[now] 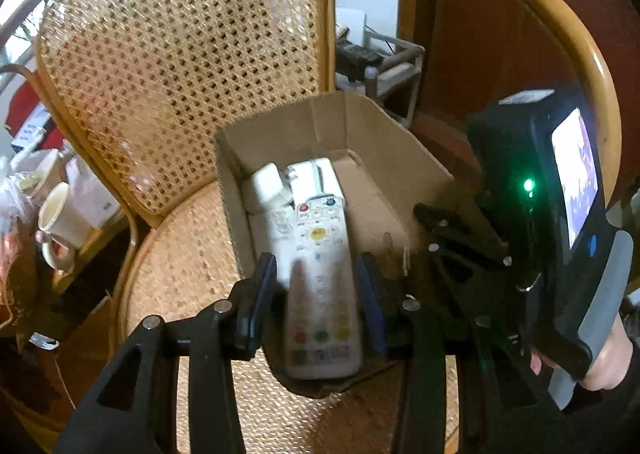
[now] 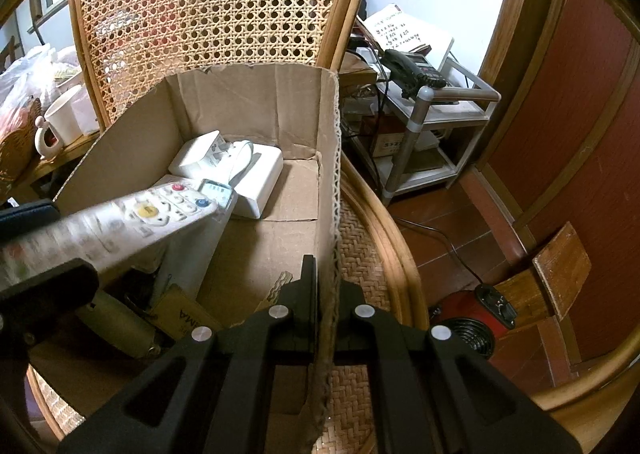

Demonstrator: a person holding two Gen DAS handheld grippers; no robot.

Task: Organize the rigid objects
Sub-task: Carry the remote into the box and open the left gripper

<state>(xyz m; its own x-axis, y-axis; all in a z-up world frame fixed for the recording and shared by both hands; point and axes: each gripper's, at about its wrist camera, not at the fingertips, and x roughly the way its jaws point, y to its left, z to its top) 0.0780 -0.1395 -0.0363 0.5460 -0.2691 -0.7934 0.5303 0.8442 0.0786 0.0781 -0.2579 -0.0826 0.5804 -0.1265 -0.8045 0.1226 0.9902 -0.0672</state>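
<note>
Left wrist view: a cane chair (image 1: 168, 66) is bearing a cardboard box (image 1: 280, 134); the left gripper (image 1: 318, 282) is clamping a white remote control (image 1: 320, 274) above its opening. Right wrist view: the right gripper (image 2: 325, 278) is pinching the box's right wall (image 2: 329, 174), jaws closed; white chargers (image 2: 236, 166) are lying inside.

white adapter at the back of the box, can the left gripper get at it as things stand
Probably not: the left gripper already holds the remote, which also lies across the way to the white adapter.
</note>
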